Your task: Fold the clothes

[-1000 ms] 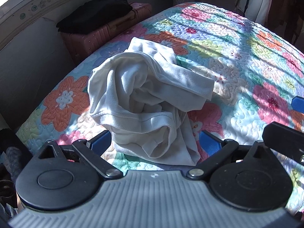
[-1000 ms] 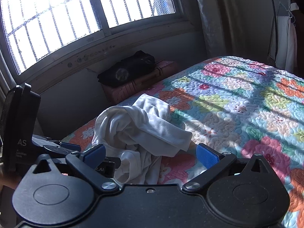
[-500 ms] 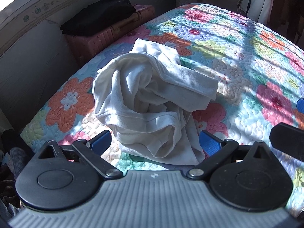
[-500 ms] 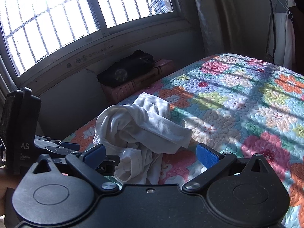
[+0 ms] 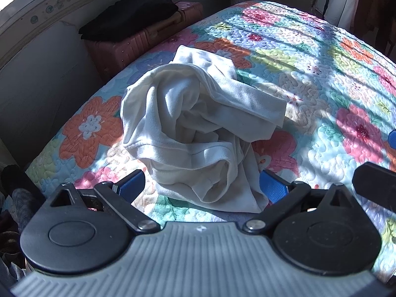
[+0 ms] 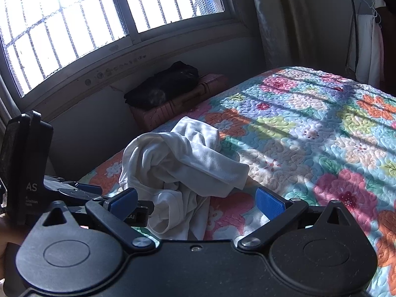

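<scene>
A crumpled white garment [image 5: 198, 133] lies in a heap on the floral quilt of the bed [image 5: 321, 74], near the bed's left corner. My left gripper [image 5: 201, 188] is open, its blue pads on either side of the garment's near edge, just short of it. The garment also shows in the right wrist view [image 6: 183, 173]. My right gripper [image 6: 196, 203] is open and empty, a little behind the garment's near right part. The left gripper's body [image 6: 27, 173] shows at the left of the right wrist view.
A pink suitcase [image 5: 146, 42] with a black bag [image 5: 131, 19] on it stands between the bed and the wall under a barred window [image 6: 99, 24]. Clothes hang on a rack [image 6: 368, 37] at the far right. The bed edge drops off at the left.
Both grippers have drifted slightly; the garment sits a little farther right and up in the left wrist view. The garment itself has not moved. Both grippers stay open.
</scene>
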`<state>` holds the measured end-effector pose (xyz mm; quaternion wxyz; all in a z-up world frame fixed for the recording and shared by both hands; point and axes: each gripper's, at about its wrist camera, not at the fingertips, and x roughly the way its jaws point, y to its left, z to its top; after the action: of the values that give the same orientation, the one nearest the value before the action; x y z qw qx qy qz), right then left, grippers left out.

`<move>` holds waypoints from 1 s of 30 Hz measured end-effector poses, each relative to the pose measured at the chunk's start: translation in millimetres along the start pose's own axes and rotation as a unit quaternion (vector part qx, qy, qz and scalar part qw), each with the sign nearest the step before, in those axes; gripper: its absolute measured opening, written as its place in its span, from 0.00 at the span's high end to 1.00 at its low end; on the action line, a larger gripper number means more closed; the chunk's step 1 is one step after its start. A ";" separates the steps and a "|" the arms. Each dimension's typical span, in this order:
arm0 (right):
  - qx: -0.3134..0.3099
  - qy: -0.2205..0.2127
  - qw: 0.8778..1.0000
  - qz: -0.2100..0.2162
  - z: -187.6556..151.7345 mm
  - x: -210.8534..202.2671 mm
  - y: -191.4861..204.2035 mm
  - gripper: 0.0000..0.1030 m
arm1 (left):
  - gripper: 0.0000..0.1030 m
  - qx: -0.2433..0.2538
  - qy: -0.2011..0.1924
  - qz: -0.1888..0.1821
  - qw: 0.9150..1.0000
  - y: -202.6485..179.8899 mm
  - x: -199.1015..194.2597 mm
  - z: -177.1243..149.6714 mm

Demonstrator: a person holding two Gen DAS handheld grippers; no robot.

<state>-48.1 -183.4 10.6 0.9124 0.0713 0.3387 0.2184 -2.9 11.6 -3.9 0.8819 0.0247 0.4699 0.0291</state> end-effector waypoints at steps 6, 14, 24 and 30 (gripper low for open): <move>0.000 0.007 1.000 -0.001 -1.1 1.7 0.2 0.00 | 0.02 0.007 -0.001 0.008 1.000 -1.4 0.5 -1.2; -0.004 0.007 1.000 -0.005 -1.8 -1.4 1.7 0.00 | 0.02 0.025 -0.009 0.030 0.999 -2.5 -0.1 0.0; 0.014 -0.027 0.998 0.046 -4.0 0.4 -5.8 0.00 | 0.02 -0.148 -0.020 0.007 0.989 68.1 15.1 5.1; 0.049 0.020 0.996 0.072 -11.4 54.5 -11.0 0.00 | 0.03 -0.157 -0.041 0.014 0.987 88.4 47.1 10.6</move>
<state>-14.9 -169.1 -33.1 0.8827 0.1358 0.3612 0.2681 29.7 103.0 -30.7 0.8926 -0.1063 0.4230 0.1141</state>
